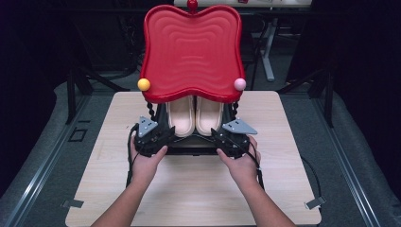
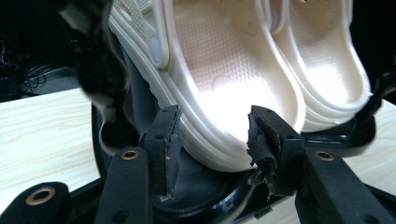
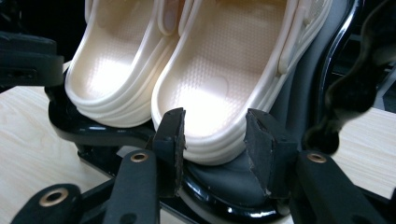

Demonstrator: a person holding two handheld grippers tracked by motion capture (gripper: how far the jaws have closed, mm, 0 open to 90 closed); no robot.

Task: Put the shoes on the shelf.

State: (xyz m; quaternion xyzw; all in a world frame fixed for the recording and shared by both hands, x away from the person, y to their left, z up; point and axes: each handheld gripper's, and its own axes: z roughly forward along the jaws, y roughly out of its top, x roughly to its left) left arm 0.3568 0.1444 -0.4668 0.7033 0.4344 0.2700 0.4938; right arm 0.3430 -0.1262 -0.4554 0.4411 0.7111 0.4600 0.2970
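Two cream-coloured rubber clogs are standing side by side, heels toward the person, on a black glossy rack under a red wavy-edged plastic tray that is carrying one yellow ball and one pink ball at its near corners.

The left claw is sitting at the left clog, its jaws standing wide on either side of the heel; in the left claw view the left claw's pads are flanking that heel closely, though whether they are pressing on it I cannot tell.

The right claw is sitting likewise at the right clog, jaws wide, the heel lying between the pads.

The high view is showing the pale wooden desk, both hands and the tray; the claw views are showing the textured insoles and the rack's curved base.
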